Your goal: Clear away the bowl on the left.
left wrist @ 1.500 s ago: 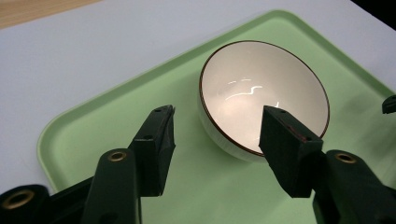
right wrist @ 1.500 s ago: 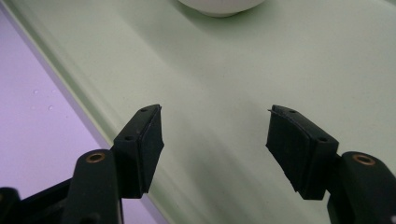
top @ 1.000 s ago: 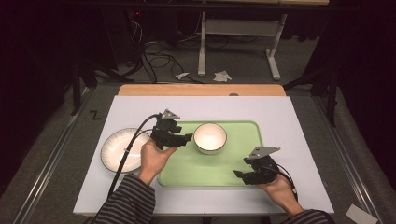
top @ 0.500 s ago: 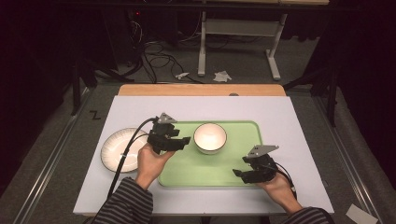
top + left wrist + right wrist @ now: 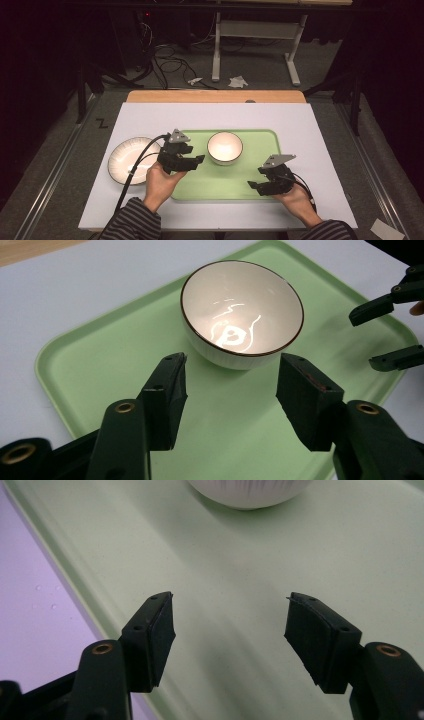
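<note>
Since 1.0 s ago the left gripper (image 5: 192, 161) has been drawn slightly back toward 6 o'clock, so a clearer gap is now seen between its jaws and the bowl (image 5: 225, 147); the right gripper (image 5: 257, 184) is held where it was, and bowl, tray and plate are unmoved.

Nearest the person, striped sleeves are seen at the 6 o'clock edge of the high view, with a hand behind each gripper. The right gripper is held low over the tray (image 5: 220, 185) near its 4 o'clock corner. Its jaws are spread, nothing between them; in the right gripper view bare green tray (image 5: 240, 570) is seen through the gap, with the white desk (image 5: 30, 605) at 9 o'clock.

The left gripper is held over the tray's 9 o'clock edge, jaws pointing toward 3 o'clock. Its jaws are likewise spread and empty. In the left gripper view the bowl (image 5: 242, 312) is seen just beyond the jaw tips, not touched.

The bowl, white with a dark rim, is stood upright on the tray's far half, empty. A white ribbed plate (image 5: 131, 161) is lain on the desk (image 5: 210, 115) beside the tray at 9 o'clock, crossed by the left gripper's cable.

Beyond the desk at 12 o'clock, floor cables and a stand's legs are noted.
</note>
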Available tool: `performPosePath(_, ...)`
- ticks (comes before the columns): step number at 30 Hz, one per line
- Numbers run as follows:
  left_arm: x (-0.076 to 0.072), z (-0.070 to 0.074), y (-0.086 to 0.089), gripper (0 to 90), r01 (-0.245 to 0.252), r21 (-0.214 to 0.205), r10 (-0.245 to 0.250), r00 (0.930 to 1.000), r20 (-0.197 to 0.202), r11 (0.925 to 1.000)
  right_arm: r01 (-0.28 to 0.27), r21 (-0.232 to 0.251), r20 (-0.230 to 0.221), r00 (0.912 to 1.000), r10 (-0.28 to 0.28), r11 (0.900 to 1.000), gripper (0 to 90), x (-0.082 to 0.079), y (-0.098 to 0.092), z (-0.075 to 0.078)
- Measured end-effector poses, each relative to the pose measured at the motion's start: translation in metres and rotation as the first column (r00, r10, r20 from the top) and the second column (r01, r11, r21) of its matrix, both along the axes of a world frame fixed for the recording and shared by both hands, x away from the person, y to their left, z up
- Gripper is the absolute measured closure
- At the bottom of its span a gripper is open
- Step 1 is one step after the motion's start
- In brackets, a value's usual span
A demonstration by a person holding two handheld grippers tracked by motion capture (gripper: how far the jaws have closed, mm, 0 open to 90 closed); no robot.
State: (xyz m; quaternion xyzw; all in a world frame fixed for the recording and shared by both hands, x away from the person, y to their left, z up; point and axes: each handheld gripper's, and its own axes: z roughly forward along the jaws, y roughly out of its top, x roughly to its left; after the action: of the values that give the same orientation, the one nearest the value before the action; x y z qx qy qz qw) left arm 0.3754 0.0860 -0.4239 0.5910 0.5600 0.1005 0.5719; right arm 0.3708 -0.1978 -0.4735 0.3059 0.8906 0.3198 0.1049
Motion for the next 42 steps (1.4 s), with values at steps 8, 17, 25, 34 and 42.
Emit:
performPosePath(8, -0.008, 0.000, -0.002, 45.5, 0.023, -0.017, -0.024, 0.9997, -0.009, 0.9996, 0.001, -0.005, -0.002, 1.0000, -0.001, 1.0000, 37.6, 0.000, 0.000, 0.000)
performPosePath(17, -0.017, -0.006, -0.009, 45.2, 0.048, 0.030, -0.048, 0.9989, -0.001, 0.9984, -0.003, -0.005, -0.005, 1.0000, 0.003, 1.0000, 37.6, 0.000, 0.001, 0.000)
performPosePath(25, -0.019, -0.012, -0.014, 45.0, 0.073, 0.048, -0.072, 0.9970, -0.029, 0.9961, -0.002, -0.008, -0.005, 1.0000, 0.002, 1.0000, 37.6, 0.000, 0.001, 0.000)
performPosePath(34, -0.016, -0.023, -0.019, 44.8, 0.088, 0.079, -0.083, 0.9944, -0.065, 0.9929, -0.007, -0.009, -0.001, 1.0000, 0.007, 0.9999, 37.6, 0.000, 0.001, 0.000)
performPosePath(42, -0.012, -0.032, -0.025, 44.8, 0.111, 0.096, -0.102, 0.9899, -0.099, 0.9892, 0.001, -0.008, 0.001, 1.0000, -0.001, 1.0000, 37.5, -0.002, 0.000, 0.000)
